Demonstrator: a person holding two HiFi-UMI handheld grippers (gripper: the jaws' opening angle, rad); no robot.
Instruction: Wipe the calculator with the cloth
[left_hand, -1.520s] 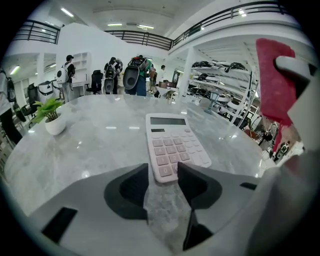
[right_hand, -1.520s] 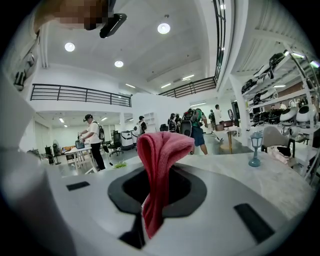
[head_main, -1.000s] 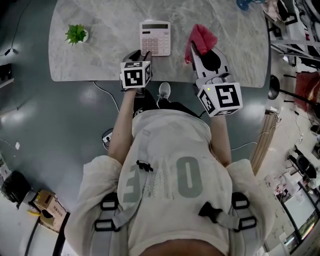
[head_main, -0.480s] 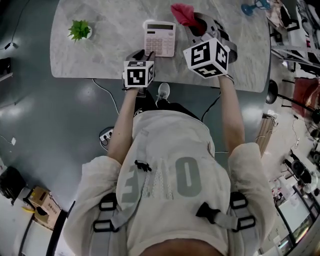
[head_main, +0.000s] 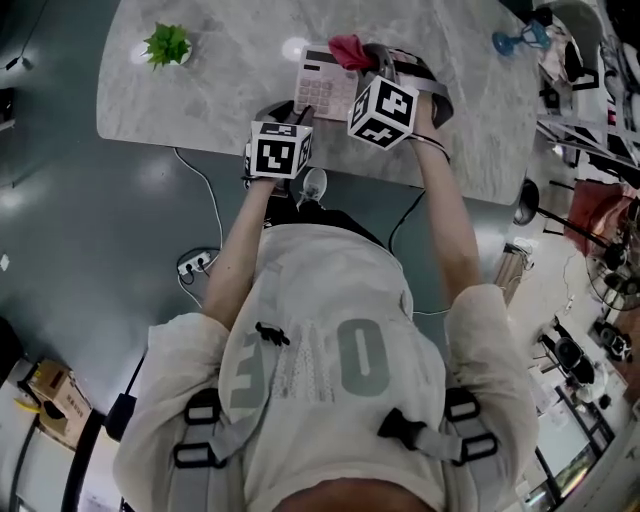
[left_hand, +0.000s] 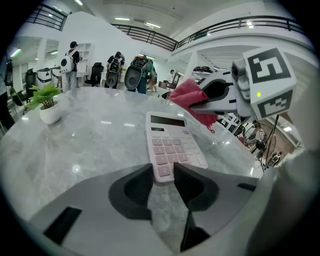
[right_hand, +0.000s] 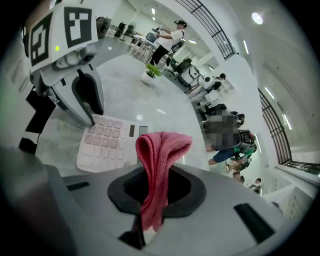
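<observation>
A pink calculator (head_main: 322, 88) lies flat on the grey marble table (head_main: 220, 95). My left gripper (head_main: 297, 112) stands at its near-left corner. In the left gripper view that near edge of the calculator (left_hand: 172, 142) sits between the closing jaws of the left gripper (left_hand: 163, 174), which touch it. My right gripper (head_main: 362, 60) is shut on a red cloth (head_main: 347, 48), which hangs over the calculator's far right corner. In the right gripper view the cloth (right_hand: 160, 160) stands folded up out of the right gripper (right_hand: 156, 176), just above the calculator (right_hand: 107, 142).
A small potted plant (head_main: 168, 45) stands at the table's far left. A blue object (head_main: 520, 40) lies at the far right. The table's near edge runs just behind both grippers. A power strip (head_main: 195, 263) and cables lie on the floor below. People stand far off.
My right gripper has swung left and down with the cloth and rolled over, from right of the calculator to above its far right corner. The left gripper has stayed at the calculator.
</observation>
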